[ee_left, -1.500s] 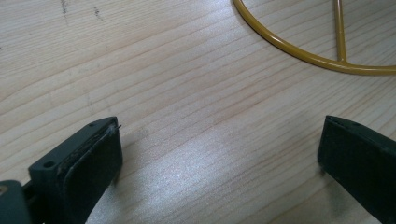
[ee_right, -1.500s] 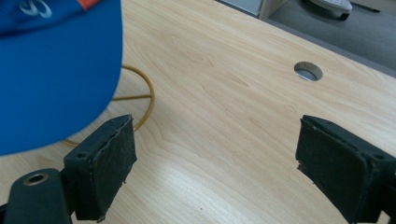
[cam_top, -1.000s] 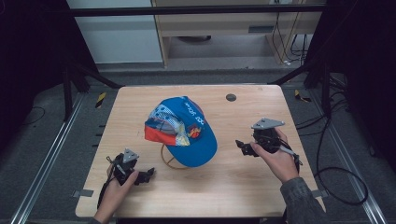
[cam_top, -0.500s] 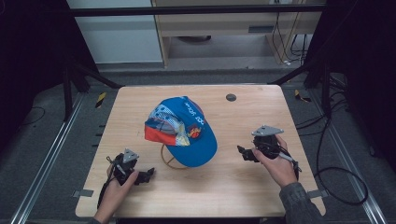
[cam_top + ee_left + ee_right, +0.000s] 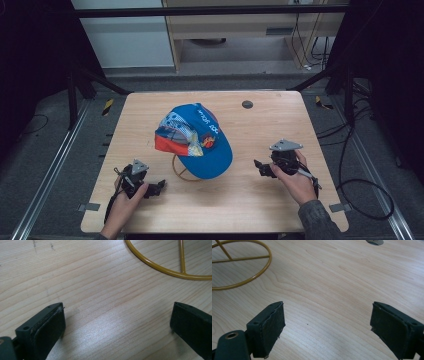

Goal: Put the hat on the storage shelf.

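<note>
Both grippers, left gripper [image 5: 159, 186] and right gripper [image 5: 259, 165], rest wide open and empty near the desk's [image 5: 240, 200] front edge. A careless reach could knock the blue fabric cap [image 5: 200, 140] off its thin yellow wire stand [image 5: 176, 167].

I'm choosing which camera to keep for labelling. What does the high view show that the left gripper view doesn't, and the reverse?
High view alone: the blue cap sitting on its stand, both hands, the right claw and the table's edges.
Left gripper view alone: the left claw close up, jaws wide apart with bare wood between them.
Shared: the wooden tabletop and the yellow wire ring base of the stand.
</note>
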### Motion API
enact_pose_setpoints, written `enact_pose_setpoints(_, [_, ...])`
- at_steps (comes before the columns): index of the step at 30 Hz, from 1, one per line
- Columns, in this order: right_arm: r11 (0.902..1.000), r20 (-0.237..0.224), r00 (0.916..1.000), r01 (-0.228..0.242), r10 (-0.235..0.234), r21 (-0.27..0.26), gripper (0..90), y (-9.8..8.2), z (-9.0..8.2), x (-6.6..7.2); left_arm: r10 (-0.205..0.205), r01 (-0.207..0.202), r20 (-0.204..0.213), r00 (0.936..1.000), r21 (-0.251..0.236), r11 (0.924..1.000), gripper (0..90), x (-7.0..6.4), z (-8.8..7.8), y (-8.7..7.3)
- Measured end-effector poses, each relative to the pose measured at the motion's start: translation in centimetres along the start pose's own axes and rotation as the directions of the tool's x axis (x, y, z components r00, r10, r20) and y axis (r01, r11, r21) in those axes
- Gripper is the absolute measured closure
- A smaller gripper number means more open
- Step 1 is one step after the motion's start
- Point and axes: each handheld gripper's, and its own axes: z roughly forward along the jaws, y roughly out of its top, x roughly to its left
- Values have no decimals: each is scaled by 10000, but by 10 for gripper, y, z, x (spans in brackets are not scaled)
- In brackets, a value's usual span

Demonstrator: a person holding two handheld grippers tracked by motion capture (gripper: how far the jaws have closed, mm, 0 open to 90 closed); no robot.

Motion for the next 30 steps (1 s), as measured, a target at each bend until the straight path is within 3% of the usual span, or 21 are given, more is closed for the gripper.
enact_pose_setpoints(9, [9999,-11,9999,-136,136,64,122,-13,7,4,-6,6,-1,10000,-3,10000,0,0,0,0])
enact_pose_setpoints(16, [9987,-146,9995,-259,265,444,113,-26,17,9,-5,5,-4,10000,1,10000,0,0,0,0])
enact_pose_setpoints(30, [9966,11,9987,-502,502,647,109,-37,29,15,-6,6,-6,10000,3,10000,0,0,0,0])
